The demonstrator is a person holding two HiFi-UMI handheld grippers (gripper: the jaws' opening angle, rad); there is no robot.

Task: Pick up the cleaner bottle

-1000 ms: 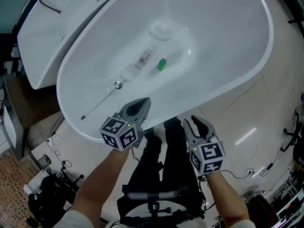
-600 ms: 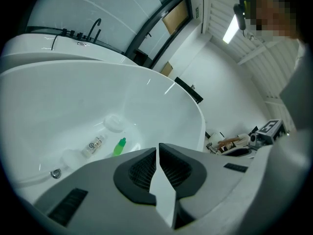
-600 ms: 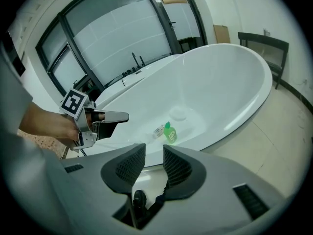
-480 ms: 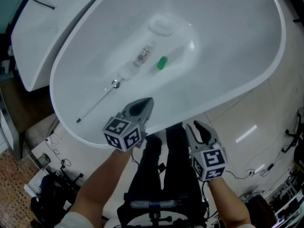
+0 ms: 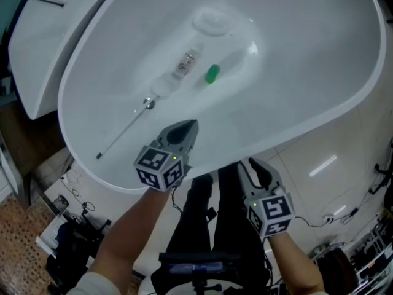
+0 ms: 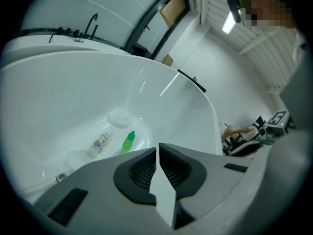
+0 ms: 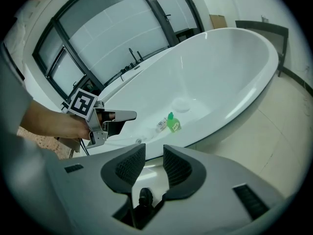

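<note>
Your light is bright and even — the white bathtub (image 5: 307, 72) nearly washes out, glare streaks on its wall, cleaner bottle (image 5: 211, 74) pale but for green. Floor (image 5: 323, 165) mirrors a lamp (image 6: 228, 22). Gripper views bend hard — black corners.

The small green cleaner bottle (image 5: 211, 74) stands upright, cap on, on the floor of the white bathtub (image 5: 319, 54).

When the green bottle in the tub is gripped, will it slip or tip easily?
The bottle looks small and plastic, so it is probably light and a little squeezable. It seems to stand upright on the smooth curved floor of the tub, so a nudge may tip or slide it.
</note>
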